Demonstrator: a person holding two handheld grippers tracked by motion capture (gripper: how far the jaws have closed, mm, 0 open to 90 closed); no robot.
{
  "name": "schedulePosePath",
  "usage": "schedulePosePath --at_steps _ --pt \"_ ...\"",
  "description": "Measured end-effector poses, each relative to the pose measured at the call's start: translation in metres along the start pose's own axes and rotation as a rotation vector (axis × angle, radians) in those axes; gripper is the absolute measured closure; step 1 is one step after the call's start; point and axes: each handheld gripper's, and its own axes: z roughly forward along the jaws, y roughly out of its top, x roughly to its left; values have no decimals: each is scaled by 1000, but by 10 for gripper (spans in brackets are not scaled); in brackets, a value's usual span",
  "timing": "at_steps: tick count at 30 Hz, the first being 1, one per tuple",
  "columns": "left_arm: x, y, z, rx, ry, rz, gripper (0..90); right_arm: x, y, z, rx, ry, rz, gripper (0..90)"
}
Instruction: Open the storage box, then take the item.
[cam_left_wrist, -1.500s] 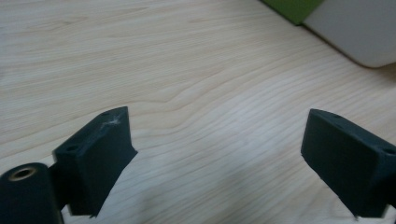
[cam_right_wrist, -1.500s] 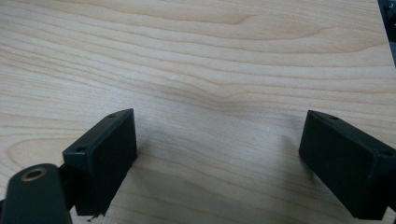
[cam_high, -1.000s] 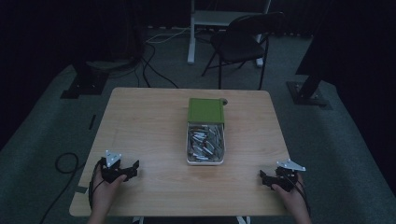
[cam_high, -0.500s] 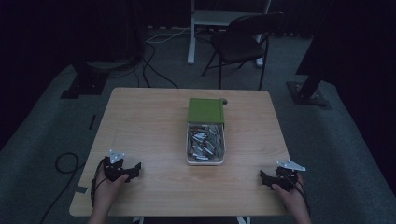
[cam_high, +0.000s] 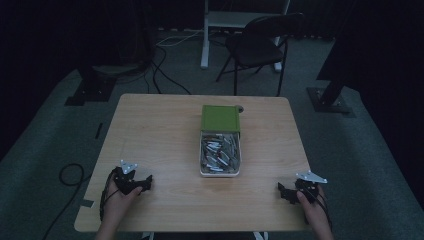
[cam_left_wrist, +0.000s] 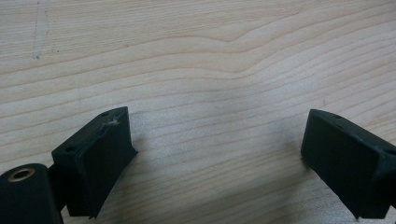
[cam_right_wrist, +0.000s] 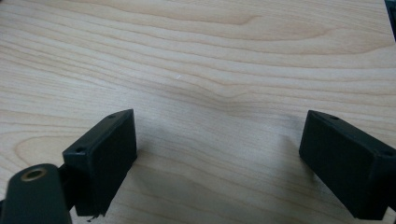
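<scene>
— Fingers (cam_left_wrist: 98, 158) of my left gripper (cam_high: 148, 181) are spread wide apart, with nothing between them except bare wood. I see this in the left gripper view, where the two black jaws rise from the bottom corners.

— And your right one?

— My right gripper (cam_high: 281, 190) is the same: jaws wide apart and holding nothing. The right gripper view shows pale wood grain between them.

— Where do they sit on the table (cam_high: 160, 130)?

— On the high view, if the table is a clock face, my left gripper is near 7 o'clock and my right gripper is near 5 o'clock, both close to the near edge. Each one lies in a hand, and its jaws point toward the middle of the table. The left hand (cam_high: 117, 200) and the right hand (cam_high: 312, 202) come in from the bottom.

— What else is on the table?

— One white tray (cam_high: 220, 172) is near the centre, full of small silvery pieces (cam_high: 220, 152); they are too small for me to tell what they are. A green lid or box (cam_high: 220, 118) touches the tray at its 12 o'clock end. Both grippers are well apart from the tray.

— Anything behind the table?

— A dark folding chair (cam_high: 260, 47) stands at 12 o'clock, beyond the far edge, and cables (cam_high: 165, 70) lie on the floor near 11 o'clock.
</scene>
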Motion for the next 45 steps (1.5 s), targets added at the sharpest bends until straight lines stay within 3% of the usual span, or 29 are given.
schedulePosePath --at_steps 10,29,45 --pt "-5 0 0 3 33 -34 91 1 0 0 3 10 -17 107" --pt "-6 3 4 17 23 -23 36 5 2 -1 12 17 -26 142" --pt "-6 3 4 18 23 -22 32 23 34 -11 -40 90 -114 153"
